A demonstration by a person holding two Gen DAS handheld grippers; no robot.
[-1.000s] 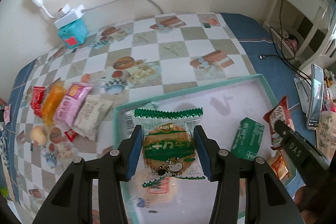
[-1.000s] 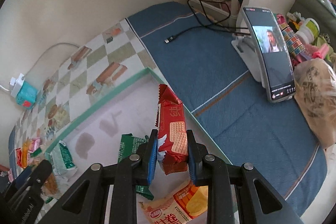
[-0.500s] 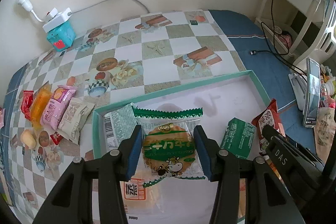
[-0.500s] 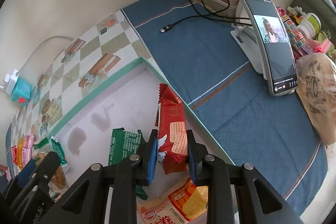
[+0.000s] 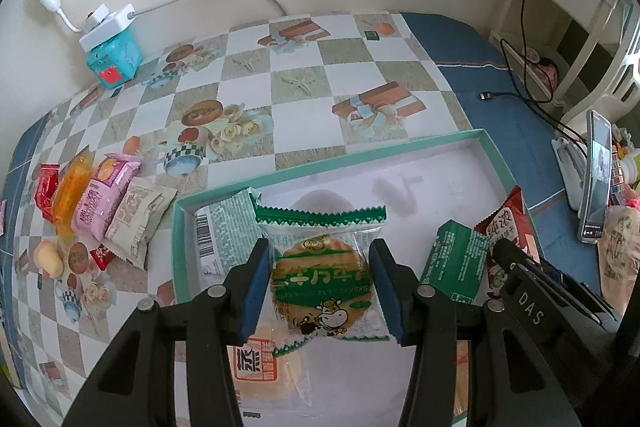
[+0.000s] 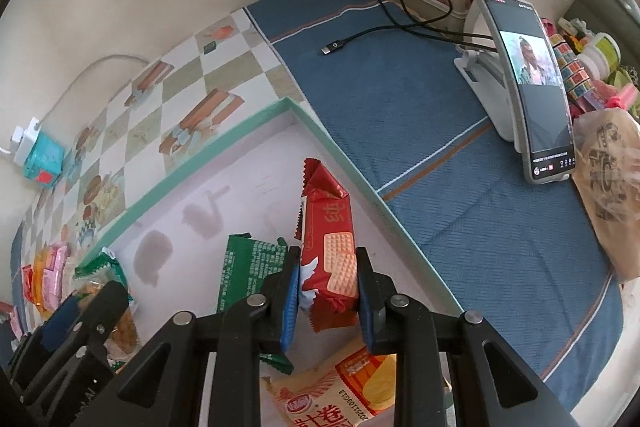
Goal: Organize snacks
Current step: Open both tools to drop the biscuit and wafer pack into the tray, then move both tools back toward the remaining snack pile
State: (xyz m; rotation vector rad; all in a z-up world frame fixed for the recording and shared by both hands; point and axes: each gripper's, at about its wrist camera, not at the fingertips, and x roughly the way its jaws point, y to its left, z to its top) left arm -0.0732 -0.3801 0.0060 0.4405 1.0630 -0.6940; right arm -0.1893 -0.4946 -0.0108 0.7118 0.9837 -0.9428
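So the big thing here is the teal-rimmed tray (image 5: 332, 163), sitting on the checkered tablecloth (image 5: 304, 83), and it's only partly filled. A dark green packet (image 5: 456, 259) lies flat in it, plus a barcode-printed pack (image 5: 220, 227) at the near-left corner and a pale bun pack (image 5: 260, 367) under the left tool. There's also an orange roll pack (image 6: 340, 391) near the front edge. Most of the tray floor is bare, so I'd say we're maybe a third of the way in.

What's left: a row of wrapped snacks (image 5: 100, 203) is lined up on the cloth, well outside the tray, plus a few tiny candies beside them.

Both tools are busy. The left gripper (image 5: 320, 287) is clamped on a green-topped round cracker pack (image 5: 320, 275), hanging over the tray. The right gripper (image 6: 326, 291) is squeezed tight on a red wafer packet (image 6: 328, 235), also above the tray near its right wall. Neither one is set down yet.
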